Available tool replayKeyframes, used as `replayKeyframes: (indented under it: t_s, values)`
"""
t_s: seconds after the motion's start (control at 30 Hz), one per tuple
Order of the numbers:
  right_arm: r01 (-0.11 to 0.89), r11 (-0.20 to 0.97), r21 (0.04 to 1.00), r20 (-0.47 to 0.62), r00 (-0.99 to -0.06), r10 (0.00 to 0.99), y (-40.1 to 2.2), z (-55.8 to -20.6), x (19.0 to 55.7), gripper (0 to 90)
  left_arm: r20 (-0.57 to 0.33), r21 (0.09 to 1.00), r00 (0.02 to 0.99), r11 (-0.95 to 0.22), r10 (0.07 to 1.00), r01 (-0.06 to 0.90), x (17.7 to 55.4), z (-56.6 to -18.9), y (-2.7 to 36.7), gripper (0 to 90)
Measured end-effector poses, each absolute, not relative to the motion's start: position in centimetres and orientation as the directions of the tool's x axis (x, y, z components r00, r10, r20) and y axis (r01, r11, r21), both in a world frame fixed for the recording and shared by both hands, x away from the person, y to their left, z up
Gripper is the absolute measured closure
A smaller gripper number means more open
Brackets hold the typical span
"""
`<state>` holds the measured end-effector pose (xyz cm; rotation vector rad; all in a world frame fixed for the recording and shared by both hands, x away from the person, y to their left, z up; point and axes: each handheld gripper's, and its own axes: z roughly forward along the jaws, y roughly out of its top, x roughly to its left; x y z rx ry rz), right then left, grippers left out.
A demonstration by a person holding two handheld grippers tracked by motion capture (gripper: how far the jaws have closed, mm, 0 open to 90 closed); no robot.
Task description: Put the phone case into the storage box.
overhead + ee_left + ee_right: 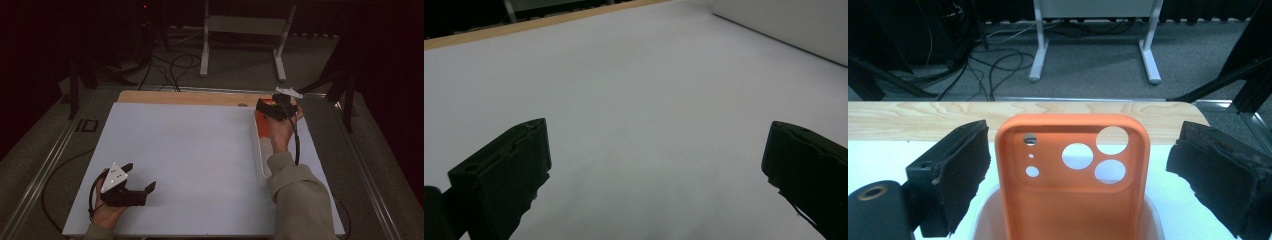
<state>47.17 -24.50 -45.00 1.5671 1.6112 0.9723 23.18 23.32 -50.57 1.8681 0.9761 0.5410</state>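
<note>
The left gripper (141, 186) lies low over the white table (190, 160), held in the person's left hand (106, 210). Its jaws stand wide apart with nothing between them; in the left gripper view only bare white surface lies ahead of the gripper (659, 165), with a pale wall of the tray (784, 25) farther off to its upper right.

The right gripper (266, 106) is held in the right hand (281, 131) over the far end of a long white tray (261, 165). Its jaws are spread open. In the right gripper view an orange phone case (1073, 175) stands upright between the jaws of the gripper (1073, 170), inside face toward the camera, camera cut-outs at the top. A gap shows on each side, so neither jaw touches the case. The lower part of the case sits in the white tray (985, 210), directly below the gripper.

Beyond the case, the wooden table edge (923, 120) runs across. Farther still, on the floor, are loose cables (993, 65) and a white metal stand (1098, 35).
</note>
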Motion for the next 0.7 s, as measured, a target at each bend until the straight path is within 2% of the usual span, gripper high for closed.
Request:
replayKeyframes:
  t_s: [0.5,0.7]
  values:
    - [0.502,-0.013,0.865,0.082,-0.115,0.990,-23.8,-43.8,45.3,7.6,-0.032,0.880,0.588,-0.257,0.808,0.400,23.3,-50.6,23.2,0.6]
    - [0.503,0.018,0.864,0.067,-0.151,0.986,-23.7,-43.7,44.1,7.6,-0.030,0.878,0.590,-0.261,0.807,0.402,23.3,-50.6,23.2,0.5]
